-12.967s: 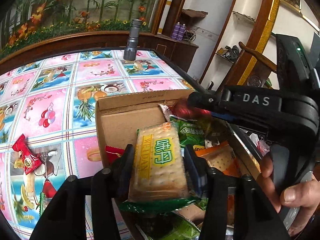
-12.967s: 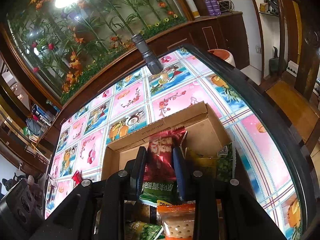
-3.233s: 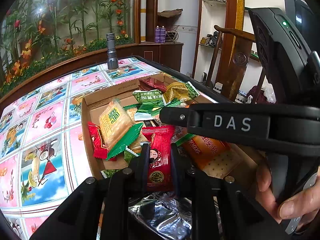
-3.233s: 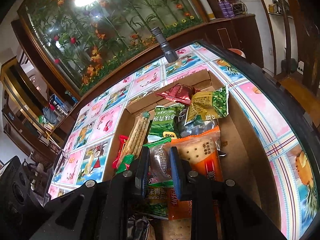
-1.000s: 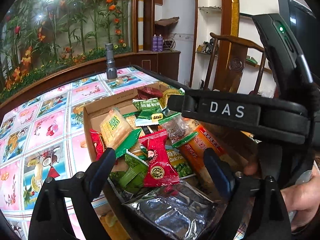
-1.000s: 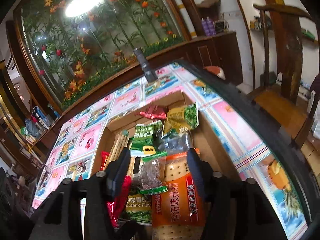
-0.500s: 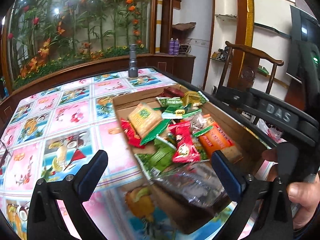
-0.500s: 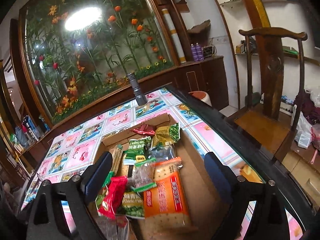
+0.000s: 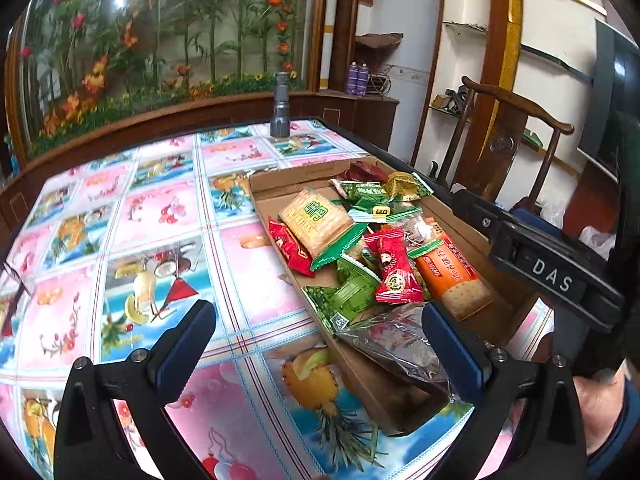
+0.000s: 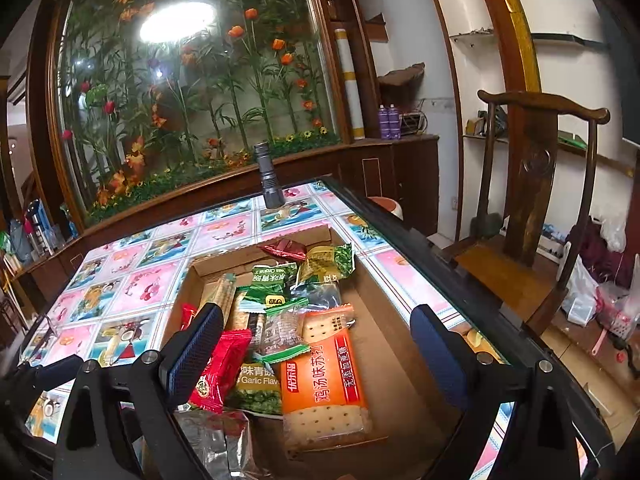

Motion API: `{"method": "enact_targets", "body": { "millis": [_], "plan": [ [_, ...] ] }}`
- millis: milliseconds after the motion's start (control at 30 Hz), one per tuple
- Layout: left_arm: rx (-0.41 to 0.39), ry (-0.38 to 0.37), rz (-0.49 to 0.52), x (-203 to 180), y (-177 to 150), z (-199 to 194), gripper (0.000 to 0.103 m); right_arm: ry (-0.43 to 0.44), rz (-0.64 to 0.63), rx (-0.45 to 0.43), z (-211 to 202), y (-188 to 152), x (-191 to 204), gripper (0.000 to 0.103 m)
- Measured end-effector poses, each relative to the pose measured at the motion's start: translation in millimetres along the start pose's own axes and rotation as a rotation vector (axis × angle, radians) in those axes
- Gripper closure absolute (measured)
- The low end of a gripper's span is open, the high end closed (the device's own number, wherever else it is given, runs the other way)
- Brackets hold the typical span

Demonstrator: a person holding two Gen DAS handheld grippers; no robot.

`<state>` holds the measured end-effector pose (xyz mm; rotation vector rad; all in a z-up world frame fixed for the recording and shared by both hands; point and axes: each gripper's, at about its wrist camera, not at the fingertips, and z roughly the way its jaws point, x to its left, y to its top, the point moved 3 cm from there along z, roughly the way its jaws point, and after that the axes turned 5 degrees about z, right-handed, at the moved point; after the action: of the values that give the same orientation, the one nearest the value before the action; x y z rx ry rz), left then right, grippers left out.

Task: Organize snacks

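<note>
A shallow cardboard box on the table holds several snack packets. Among them are a yellow cracker pack, a red candy packet, an orange cracker pack, green packets and a silver foil bag. My left gripper is open and empty, held back above the box's near end. My right gripper is open and empty above the box. Its body also shows in the left wrist view.
A grey flashlight stands at the table's far edge. The table carries a pink and blue fruit-print cloth. A wooden chair stands to the right of the table. Plastic bags lie on the floor beside it.
Both grippers let go of their packets into the box, opened wide, and pulled back and up. The box looks smaller and further off now.
</note>
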<state>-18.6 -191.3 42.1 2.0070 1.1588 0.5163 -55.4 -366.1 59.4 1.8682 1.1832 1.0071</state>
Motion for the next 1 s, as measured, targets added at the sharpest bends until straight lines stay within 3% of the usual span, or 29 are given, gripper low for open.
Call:
{"method": "enact_targets", "body": {
  "millis": [200, 433, 500, 567, 1000],
  "plan": [
    [0.033, 0.018, -0.013, 2.4, 1.1, 5.2, 0.001, 0.005, -0.006, -0.007, -1.0, 0.6, 1.6, 0.007],
    [0.055, 0.14, -0.008, 8.2, 5.8, 5.7, 0.001, 0.019, -0.006, -0.028, -5.2, 2.6, 2.2, 0.006],
    [0.056, 0.229, 0.007, 9.7, 5.6, 5.8, 0.001, 0.026, 0.001, -0.031, -5.6, 3.7, 2.0, 0.005],
    [0.061, 0.27, 0.021, 10.1, 5.0, 7.7, 0.001, 0.026, 0.008, -0.031, -5.1, 3.9, 1.2, 0.005],
    [0.085, 0.296, 0.042, 11.8, 2.2, 12.5, 0.001, 0.034, 0.03, -0.018, -2.9, 4.8, -2.2, 0.005]
  ]
}}
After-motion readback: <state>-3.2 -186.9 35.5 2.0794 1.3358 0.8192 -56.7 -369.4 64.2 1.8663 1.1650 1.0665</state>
